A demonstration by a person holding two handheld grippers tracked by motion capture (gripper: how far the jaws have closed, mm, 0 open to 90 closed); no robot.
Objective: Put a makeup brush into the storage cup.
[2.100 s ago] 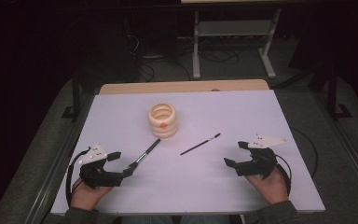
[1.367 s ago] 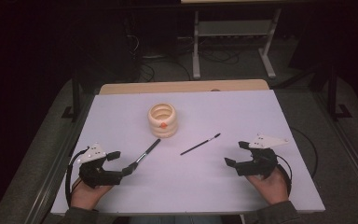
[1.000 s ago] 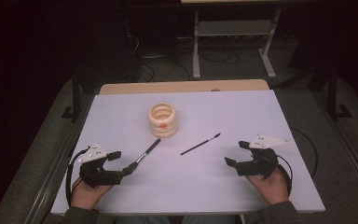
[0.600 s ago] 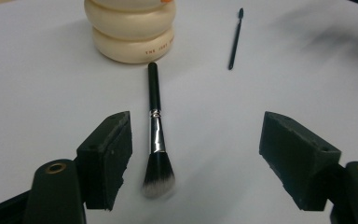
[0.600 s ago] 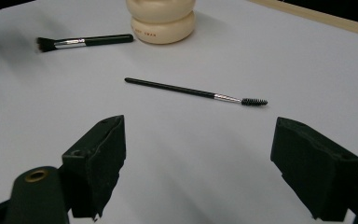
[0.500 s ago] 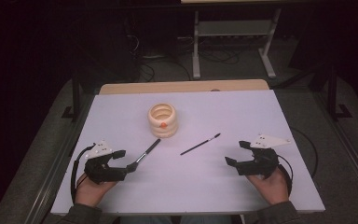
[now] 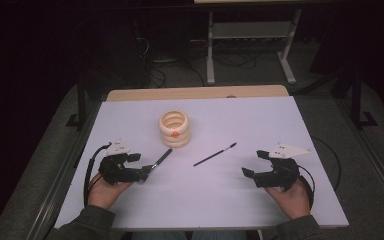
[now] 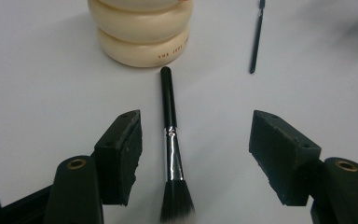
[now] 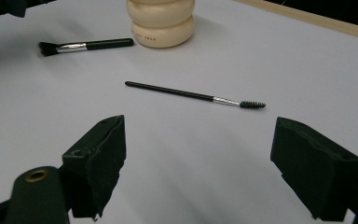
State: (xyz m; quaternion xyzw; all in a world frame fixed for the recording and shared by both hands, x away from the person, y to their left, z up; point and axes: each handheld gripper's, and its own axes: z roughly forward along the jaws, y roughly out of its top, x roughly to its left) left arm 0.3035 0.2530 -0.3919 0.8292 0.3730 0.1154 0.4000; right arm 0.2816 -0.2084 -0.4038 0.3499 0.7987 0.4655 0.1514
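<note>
High view: the left tool point(image 7: 139, 172) sits at lower left on the white bench point(image 7: 260, 130), jaws apart and just now closing around the bristle end of the black-handled makeup brush with a silver ferrule point(image 7: 161, 158). The right tool point(image 7: 252, 165) rests open at lower right, holding nothing.

Left gripper view: the brush lies between the jaws, nearer the left one, with no pad touching it. Its handle tip is just short of the cream ribbed round holder point(image 8: 142, 30), whose small lettering is too blurred to read.

Right gripper view: the thin black spoolie wand point(image 9: 193, 95) lies at centre, beyond the wide jaws.
</note>
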